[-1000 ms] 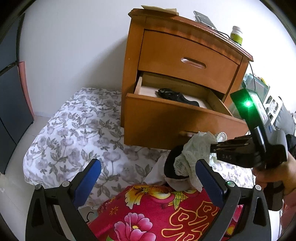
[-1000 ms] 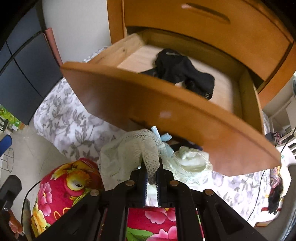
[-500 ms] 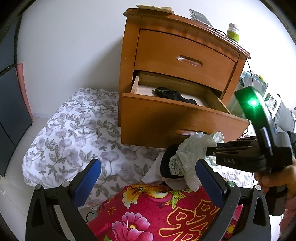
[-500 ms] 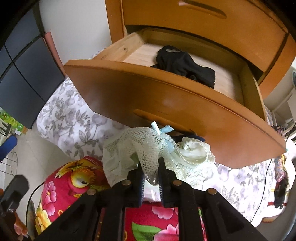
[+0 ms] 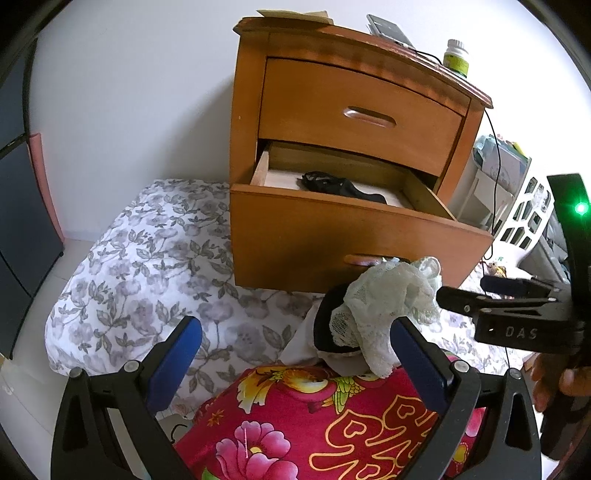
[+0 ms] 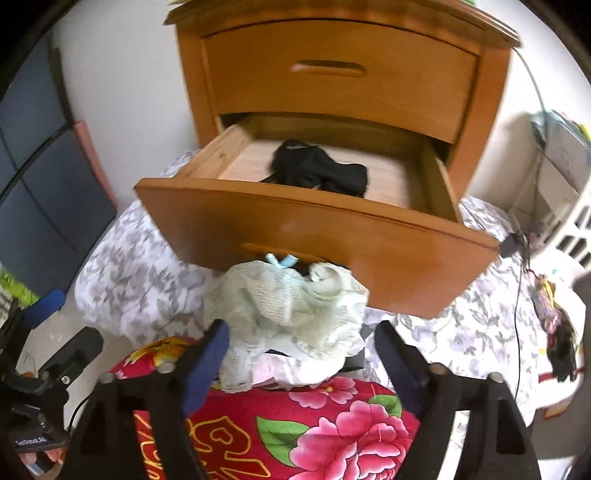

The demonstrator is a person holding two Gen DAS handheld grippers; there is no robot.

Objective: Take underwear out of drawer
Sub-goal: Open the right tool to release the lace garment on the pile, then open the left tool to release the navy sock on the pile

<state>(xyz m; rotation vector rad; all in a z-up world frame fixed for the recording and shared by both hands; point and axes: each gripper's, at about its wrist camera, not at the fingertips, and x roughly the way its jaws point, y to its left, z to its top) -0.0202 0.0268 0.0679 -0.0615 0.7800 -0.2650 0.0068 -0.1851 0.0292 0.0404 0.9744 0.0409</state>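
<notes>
Below open wooden drawer (image 6: 325, 236): pale green lace underwear (image 6: 291, 314) on pile, right gripper (image 6: 299, 354) jaws just opened, released; left gripper (image 5: 291, 354) jaws wide, empty.

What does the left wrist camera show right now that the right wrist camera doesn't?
Only the left wrist view shows the nightstand top with a phone and a pill bottle, and the right gripper from the side.

Only the right wrist view looks between the right gripper's wide-open jaws, which have just been opening, onto the released lace underwear.

Both show the open drawer, the black underwear inside it, the lace piece lying on the pile, the red floral blanket and the grey floral bedding.
</notes>
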